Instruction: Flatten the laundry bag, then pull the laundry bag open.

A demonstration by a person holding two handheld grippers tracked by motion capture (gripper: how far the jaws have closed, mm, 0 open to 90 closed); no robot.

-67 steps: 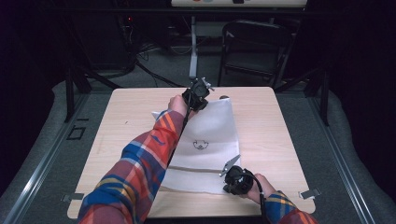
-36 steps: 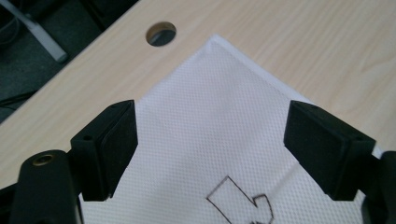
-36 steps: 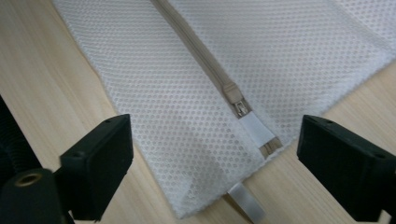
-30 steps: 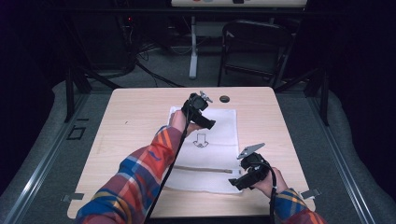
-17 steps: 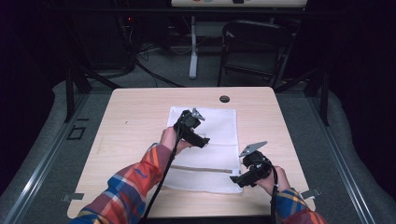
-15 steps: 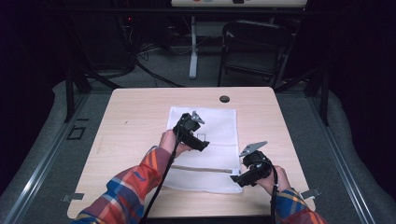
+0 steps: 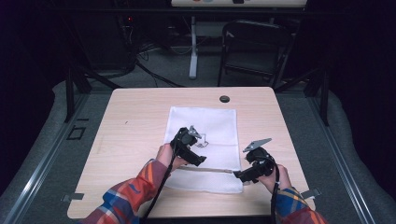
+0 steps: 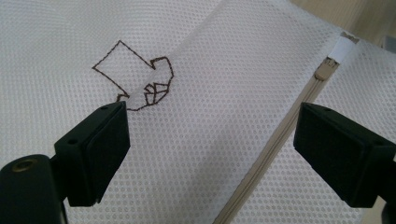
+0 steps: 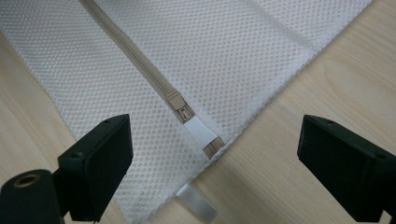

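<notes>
Below both grippers' spread fingers (image 8: 95, 158) lies the mesh bag (image 7: 215, 126), ungripped

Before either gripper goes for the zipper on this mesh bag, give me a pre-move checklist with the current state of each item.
1. Mesh bag lies flat on the table: ok.
2. Left gripper jaws open, nothing between the pads: ok.
3. Right gripper jaws open and empty: ok.
4. Zipper slider sits ahead of the right gripper, unobstructed: ok.
5. Zipper closed along its length: cannot tell.
6. Either gripper touching the bag: cannot tell.
</notes>
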